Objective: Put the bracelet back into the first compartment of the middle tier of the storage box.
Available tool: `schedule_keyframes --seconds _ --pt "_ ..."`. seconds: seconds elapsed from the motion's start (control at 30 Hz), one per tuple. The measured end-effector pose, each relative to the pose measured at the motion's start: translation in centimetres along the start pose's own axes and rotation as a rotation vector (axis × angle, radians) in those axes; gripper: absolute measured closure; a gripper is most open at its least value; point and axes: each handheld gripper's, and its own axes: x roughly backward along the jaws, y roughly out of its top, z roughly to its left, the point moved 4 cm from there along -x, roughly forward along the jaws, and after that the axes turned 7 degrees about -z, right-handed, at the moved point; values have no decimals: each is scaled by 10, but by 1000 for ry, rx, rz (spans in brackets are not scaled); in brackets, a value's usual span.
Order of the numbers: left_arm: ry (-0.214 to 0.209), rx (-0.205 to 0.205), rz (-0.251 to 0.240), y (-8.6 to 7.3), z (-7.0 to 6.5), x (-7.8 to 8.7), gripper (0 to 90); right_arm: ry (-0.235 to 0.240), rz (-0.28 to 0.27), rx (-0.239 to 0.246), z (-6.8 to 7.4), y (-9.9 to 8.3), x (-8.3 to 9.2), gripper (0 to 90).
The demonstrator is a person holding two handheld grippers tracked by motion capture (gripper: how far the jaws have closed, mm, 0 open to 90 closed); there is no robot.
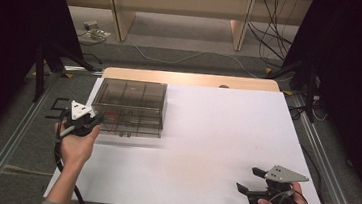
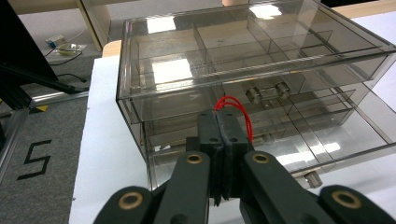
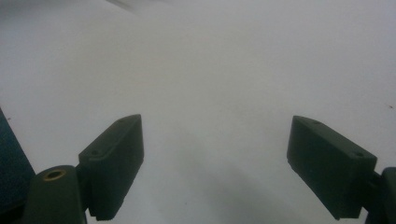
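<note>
At left of the high view your left gripper [image 1: 98, 119] pinches a red loop [image 2: 232, 103] at the clear drawer box [image 1: 129, 106]; lower right, your right gripper [image 1: 250, 180] gapes wide.

A smoky, see-through grey drawer box [image 1: 129, 106] was seen on a white table top [image 1: 216, 135]. Thin red wire [image 2: 236, 109] was seen by the black jaws of the left gripper [image 2: 223, 140]. The right gripper [image 1: 251, 181] was black, with a grey plate.
</note>
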Motion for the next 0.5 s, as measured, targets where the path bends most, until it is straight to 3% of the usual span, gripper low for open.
schedule_keyframes --seconds 0.5 --pt "13 -4 2 -2 4 -10 897 0 1 -1 0 0 0 196"
